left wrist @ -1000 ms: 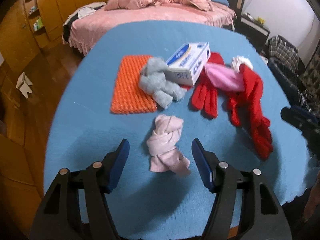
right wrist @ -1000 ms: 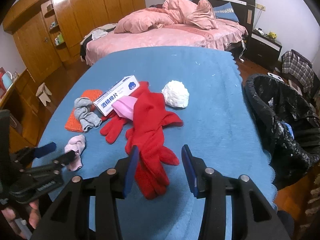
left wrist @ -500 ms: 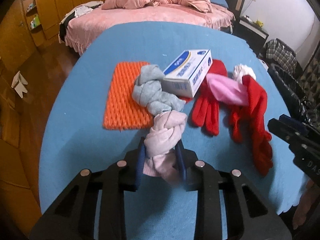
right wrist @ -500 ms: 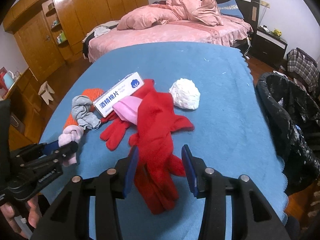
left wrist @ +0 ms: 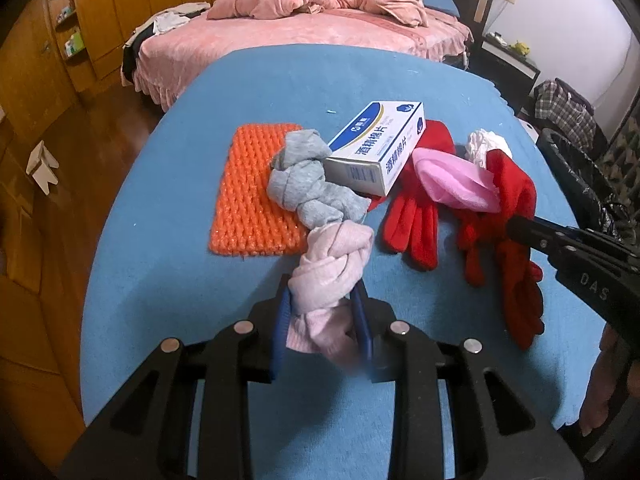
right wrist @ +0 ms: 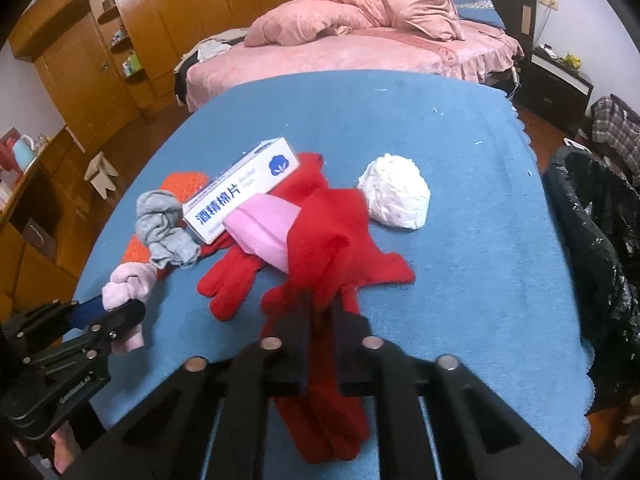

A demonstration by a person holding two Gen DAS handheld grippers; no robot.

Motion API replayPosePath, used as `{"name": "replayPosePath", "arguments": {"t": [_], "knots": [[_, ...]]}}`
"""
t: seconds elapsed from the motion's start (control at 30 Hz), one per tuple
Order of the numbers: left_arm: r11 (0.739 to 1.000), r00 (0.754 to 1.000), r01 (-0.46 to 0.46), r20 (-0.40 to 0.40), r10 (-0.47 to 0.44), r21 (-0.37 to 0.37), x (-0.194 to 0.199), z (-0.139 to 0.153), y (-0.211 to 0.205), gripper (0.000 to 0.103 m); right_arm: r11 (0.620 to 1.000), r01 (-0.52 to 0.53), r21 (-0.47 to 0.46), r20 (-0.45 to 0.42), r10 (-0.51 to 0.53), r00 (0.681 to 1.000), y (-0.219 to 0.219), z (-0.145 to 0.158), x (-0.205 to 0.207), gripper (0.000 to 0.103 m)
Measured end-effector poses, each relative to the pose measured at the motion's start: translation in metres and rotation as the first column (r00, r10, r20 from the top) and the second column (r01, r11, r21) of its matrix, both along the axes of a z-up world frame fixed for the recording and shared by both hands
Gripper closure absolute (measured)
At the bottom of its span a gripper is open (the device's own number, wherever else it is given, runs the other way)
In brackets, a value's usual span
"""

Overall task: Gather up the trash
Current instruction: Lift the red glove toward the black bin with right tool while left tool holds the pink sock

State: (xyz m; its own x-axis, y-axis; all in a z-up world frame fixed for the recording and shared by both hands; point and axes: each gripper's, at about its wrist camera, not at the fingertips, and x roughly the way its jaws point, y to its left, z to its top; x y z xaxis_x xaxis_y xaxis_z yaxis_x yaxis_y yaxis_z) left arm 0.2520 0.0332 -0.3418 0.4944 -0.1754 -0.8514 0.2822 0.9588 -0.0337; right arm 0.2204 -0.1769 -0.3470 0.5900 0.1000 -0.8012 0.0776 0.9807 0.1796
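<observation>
Now the left gripper [left wrist: 322, 316] is clenched on the pink sock [left wrist: 330, 268], a knotted bundle pinched low between the blue pads, its knot rising just in front of the fingertips and above the near part of the blue cloth [left wrist: 168, 248]. From the right wrist view the same sock [right wrist: 126, 284] sticks out past the left gripper [right wrist: 102, 312] at the table's left edge. The right gripper [right wrist: 322, 312] has its fingers drawn close together on the red glove [right wrist: 332, 248]; it seems to pinch the fabric, though blur hides the exact contact.

Just beyond the pink sock lies a knotted grey sock [left wrist: 308, 184], resting partly on an orange mat [left wrist: 248, 200] and touching a white-and-blue box [left wrist: 380, 148]. The box leans on a second red glove [left wrist: 412, 216], and a pink cloth [left wrist: 456, 180] lies across both gloves. A white wad [right wrist: 394, 192] sits just beyond the gloves. A bin lined with a black bag [right wrist: 592, 216] stands off the table's right edge. A pink bed [right wrist: 360, 48] lies behind the table.
</observation>
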Motion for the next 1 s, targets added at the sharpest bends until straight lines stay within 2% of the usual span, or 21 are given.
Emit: {"name": "replayPosePath", "arguments": {"t": [0.57,1.0], "knots": [[1.0,0.996,-0.005,0.092,0.006,-0.009,-0.026,0.053,-0.012,0.075,1.0,0.004,-0.016,0.126,-0.002,0.992,-0.027,0.07,-0.036,0.098],[1.0,0.992,0.014,0.129,-0.011,-0.022,-0.042,0.093,-0.052,0.075,0.998,0.042,-0.044,0.211,-0.032,0.977,-0.063,0.121,-0.058,0.098]]}}
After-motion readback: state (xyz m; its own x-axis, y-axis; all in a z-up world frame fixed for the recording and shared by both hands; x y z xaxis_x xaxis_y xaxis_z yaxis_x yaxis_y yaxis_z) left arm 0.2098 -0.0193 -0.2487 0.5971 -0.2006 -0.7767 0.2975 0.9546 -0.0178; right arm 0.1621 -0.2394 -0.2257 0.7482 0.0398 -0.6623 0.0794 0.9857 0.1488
